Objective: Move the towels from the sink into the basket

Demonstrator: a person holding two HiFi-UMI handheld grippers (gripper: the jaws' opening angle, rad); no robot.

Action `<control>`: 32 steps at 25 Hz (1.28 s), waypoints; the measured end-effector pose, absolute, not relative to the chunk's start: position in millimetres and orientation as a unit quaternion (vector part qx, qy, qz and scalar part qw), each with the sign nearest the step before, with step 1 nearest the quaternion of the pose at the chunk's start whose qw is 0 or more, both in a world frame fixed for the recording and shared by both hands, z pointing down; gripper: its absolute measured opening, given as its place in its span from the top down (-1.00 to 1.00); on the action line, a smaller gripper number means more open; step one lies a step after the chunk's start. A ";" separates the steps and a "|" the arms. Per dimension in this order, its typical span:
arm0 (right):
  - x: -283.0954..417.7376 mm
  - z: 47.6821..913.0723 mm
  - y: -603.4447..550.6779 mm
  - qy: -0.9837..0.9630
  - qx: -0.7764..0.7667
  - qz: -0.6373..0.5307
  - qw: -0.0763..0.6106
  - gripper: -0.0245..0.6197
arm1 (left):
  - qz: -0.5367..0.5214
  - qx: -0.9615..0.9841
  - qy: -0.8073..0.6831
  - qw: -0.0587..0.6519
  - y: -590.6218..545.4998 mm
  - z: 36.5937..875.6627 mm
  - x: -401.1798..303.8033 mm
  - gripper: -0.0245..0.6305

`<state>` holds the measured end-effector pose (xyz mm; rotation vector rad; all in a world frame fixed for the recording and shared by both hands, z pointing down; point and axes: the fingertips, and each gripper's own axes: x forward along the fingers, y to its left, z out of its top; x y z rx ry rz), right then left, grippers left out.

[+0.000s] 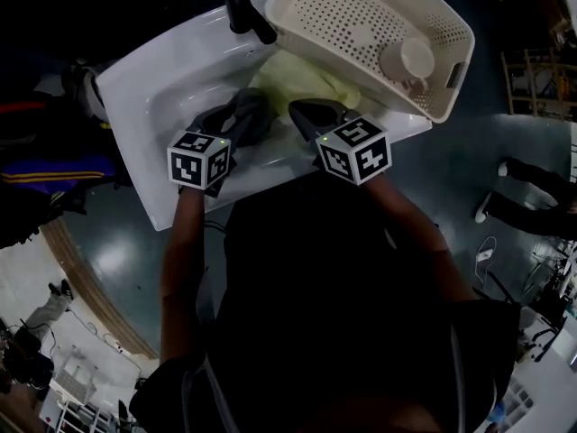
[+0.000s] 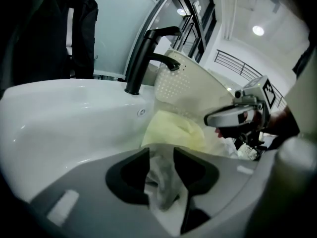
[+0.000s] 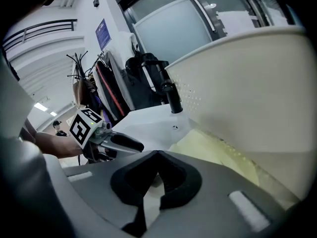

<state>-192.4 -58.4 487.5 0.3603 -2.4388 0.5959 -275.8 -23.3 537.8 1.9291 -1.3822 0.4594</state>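
Dark shiny floor point(image 1: 451, 165) all round, and in the middle of it sat a white ceramic sink point(image 1: 135, 88) with a black tap point(image 1: 245, 9) at its back edge. Perched tilted over the sink's far right side was a cream perforated plastic basket point(image 1: 361, 21), with a round white thing point(image 1: 407, 59) lying in it that I couldn't identify. Down in the bowl lay a pale yellow towel point(image 1: 302, 79), bunched up and partly tucked under the basket. Pretty sure the left gripper point(image 2: 161, 152) was pointing down into the bowl, jaws about halfway apart, with a crumpled whitish towel point(image 2: 162, 182) sitting in the gap but not looking squeezed. Just beside it, the right gripper point(image 3: 158, 153) hung over the yellow towel, jaw tips closed together with nothing caught between them.
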 end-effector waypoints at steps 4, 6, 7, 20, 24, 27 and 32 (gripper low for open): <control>-192.8 492.9 -62.5 -0.913 0.145 0.231 0.302 0.92 | 0.192 0.751 -0.515 0.365 -26.2 553.1 -278.3 0.31; -194.4 494.3 -65.3 -0.912 0.149 0.234 0.304 0.93 | 0.196 0.758 -0.499 0.372 -28.0 559.4 -276.4 0.27; -195.5 494.7 -66.2 -0.911 0.150 0.235 0.305 0.93 | 0.201 0.761 -0.491 0.374 -28.8 563.0 -275.5 0.25; -204.9 498.7 -69.2 -0.906 0.160 0.237 0.313 0.92 | 0.277 0.778 -0.411 0.387 -35.0 601.5 -264.4 0.31; -202.3 500.3 -70.3 -0.905 0.163 0.240 0.312 0.93 | 0.299 0.778 -0.396 0.385 -30.3 609.9 -259.0 0.48; -200.2 500.6 -71.1 -0.905 0.165 0.240 0.310 0.92 | 0.307 0.777 -0.397 0.380 -31.5 612.0 -257.0 0.79; -199.2 495.7 -70.9 -0.907 0.163 0.239 0.307 0.93 | 0.291 0.777 -0.398 0.391 -31.2 602.4 -256.6 0.86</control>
